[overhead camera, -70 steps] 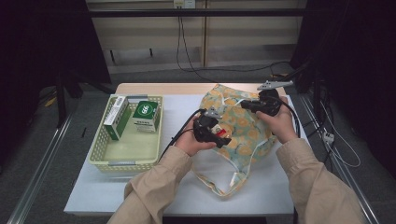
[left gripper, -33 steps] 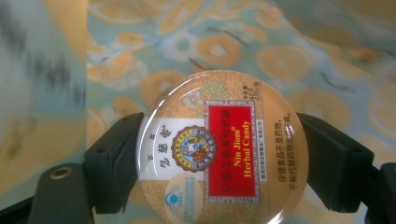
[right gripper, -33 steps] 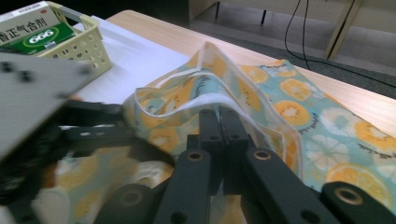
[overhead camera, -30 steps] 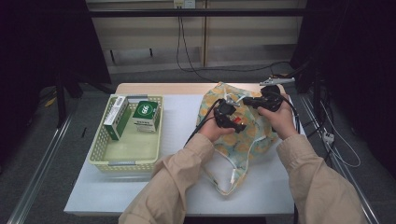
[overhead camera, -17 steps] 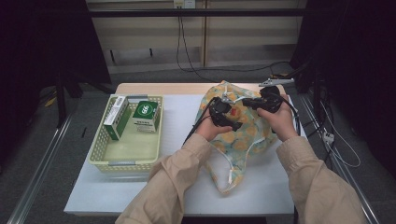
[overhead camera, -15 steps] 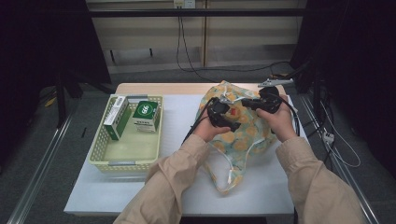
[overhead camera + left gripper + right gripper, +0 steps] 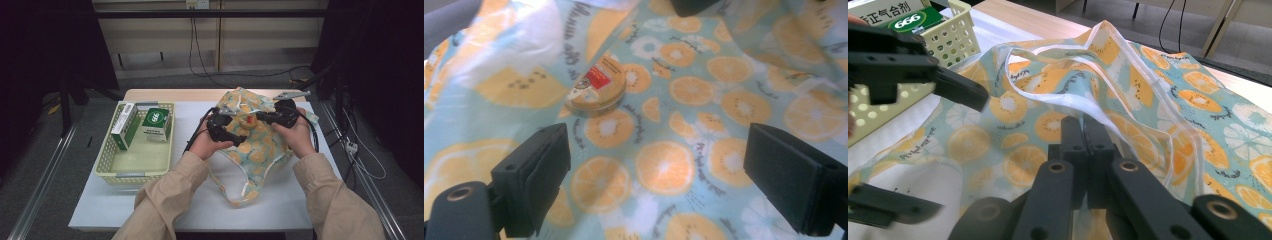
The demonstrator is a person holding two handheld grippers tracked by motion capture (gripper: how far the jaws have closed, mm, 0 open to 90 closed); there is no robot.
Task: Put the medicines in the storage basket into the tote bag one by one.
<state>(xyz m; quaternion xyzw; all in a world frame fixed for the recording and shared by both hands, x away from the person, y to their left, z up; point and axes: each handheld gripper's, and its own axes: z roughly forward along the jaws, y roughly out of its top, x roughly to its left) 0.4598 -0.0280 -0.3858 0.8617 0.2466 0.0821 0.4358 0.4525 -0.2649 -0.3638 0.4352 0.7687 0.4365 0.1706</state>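
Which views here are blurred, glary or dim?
High view: sharp table, dark surroundings. Left gripper view: glare washes out the bag at upper left; round tin readable, jaws soft. Right gripper view: left gripper slightly smeared, fabric crisp.

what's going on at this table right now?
A person is packing a fruit-print cloth bag using two hand-held grippers. The right hand-held gripper is shut on the bag's white-trimmed rim, holding the mouth up. The left hand-held gripper has just been opening; its jaws stand wide with nothing between them, over a small round tin lying inside the bag. A yellow basket on the left of the table holds two green-and-white boxes.
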